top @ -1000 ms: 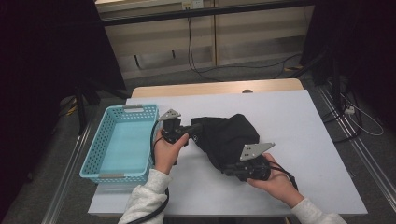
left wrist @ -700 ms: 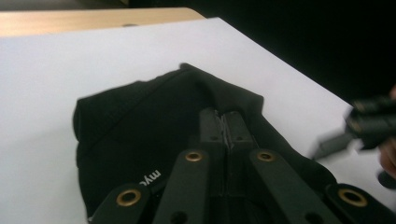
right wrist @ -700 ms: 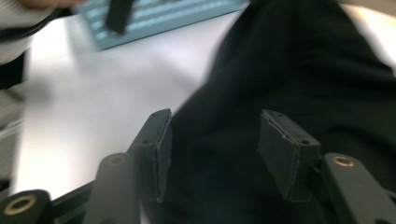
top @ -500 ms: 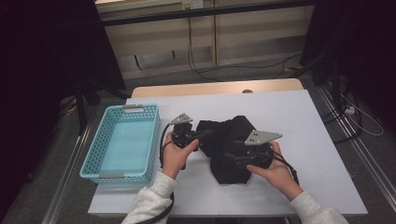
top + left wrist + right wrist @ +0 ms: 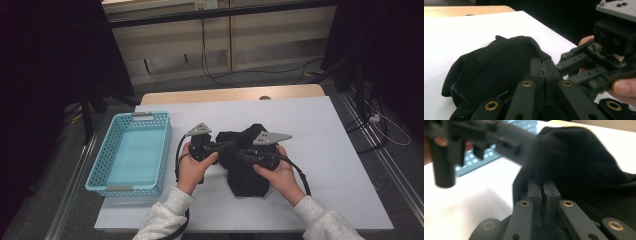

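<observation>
A black garment [image 5: 247, 176] lies bunched on the white table [image 5: 330, 150]. Both hands meet over its near left part. My left gripper [image 5: 228, 146] points right, and its jaws [image 5: 544, 65] are pressed together with the garment [image 5: 491, 62] folding around their tips. My right gripper [image 5: 240, 155] points left toward it. Its jaws [image 5: 543, 187] have just been closing and now stand together on the edge of the black fabric [image 5: 586, 167]. The two grippers' tips lie almost against each other.
A light blue mesh basket [image 5: 100, 165] stands empty at the table's left side, close to the left hand. The table's wooden far edge [image 5: 225, 94] runs behind the white surface. Dark stands and cables flank the table on the floor.
The left gripper has moved right, dragging the garment's left edge over. The right gripper has come up and left from the garment's near right corner. The garment is now narrower and more bunched.
</observation>
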{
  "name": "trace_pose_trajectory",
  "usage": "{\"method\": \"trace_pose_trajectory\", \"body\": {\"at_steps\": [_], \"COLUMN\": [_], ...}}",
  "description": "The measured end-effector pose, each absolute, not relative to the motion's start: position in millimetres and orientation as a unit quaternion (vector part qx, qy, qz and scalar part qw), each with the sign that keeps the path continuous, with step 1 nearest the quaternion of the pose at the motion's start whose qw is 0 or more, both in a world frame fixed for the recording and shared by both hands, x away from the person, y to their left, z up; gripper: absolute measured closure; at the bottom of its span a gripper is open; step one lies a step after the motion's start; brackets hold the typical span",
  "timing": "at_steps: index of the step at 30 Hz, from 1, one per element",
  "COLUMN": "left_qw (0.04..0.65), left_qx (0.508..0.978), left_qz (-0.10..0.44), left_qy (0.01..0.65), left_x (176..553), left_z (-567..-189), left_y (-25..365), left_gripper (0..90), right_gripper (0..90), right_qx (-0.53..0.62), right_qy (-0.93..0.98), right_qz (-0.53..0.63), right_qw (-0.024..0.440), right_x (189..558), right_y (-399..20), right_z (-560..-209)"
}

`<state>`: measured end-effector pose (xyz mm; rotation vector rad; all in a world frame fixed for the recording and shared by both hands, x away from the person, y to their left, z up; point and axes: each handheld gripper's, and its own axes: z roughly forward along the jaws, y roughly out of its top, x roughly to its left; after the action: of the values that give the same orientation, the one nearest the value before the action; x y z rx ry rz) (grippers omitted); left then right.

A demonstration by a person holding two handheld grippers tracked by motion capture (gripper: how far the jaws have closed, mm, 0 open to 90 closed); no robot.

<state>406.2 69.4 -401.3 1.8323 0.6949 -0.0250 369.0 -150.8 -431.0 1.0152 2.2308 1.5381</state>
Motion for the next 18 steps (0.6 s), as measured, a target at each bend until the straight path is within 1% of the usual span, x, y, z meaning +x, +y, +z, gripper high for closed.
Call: {"method": "trace_pose_trajectory", "body": {"at_steps": [2,3,4,7,10,12,15,18], "left_qw": [0.559,0.560,0.565,0.567,0.576,0.570,0.561,0.548], "left_qx": [0.775,0.774,0.769,0.765,0.753,0.754,0.757,0.765], "left_qz": [-0.006,-0.002,0.000,0.005,0.022,0.033,0.043,0.045], "left_qy": [0.296,0.297,0.299,0.304,0.318,0.324,0.332,0.336], "left_x": [406,407,408,410,413,414,416,417], "left_z": [-401,-400,-400,-397,-396,-397,-400,-404], "left_y": [71,73,76,83,89,92,95,96], "left_gripper": [87.0,85.2,81.0,75.3,60.2,51.9,41.4,35.9], "right_gripper": [87.8,87.9,87.9,88.0,88.0,88.0,87.9,87.9], "right_qx": [0.353,0.355,0.357,0.368,0.381,0.389,0.396,0.406], "right_qy": [0.762,0.758,0.754,0.740,0.728,0.724,0.723,0.718], "right_qz": [0.529,0.532,0.535,0.544,0.548,0.546,0.538,0.536], "right_qw": [0.125,0.129,0.132,0.145,0.155,0.163,0.173,0.176], "right_x": [371,372,372,374,375,375,376,376], "right_y": [-155,-159,-164,-181,-196,-203,-211,-218], "right_z": [-429,-427,-425,-416,-411,-410,-411,-412]}}
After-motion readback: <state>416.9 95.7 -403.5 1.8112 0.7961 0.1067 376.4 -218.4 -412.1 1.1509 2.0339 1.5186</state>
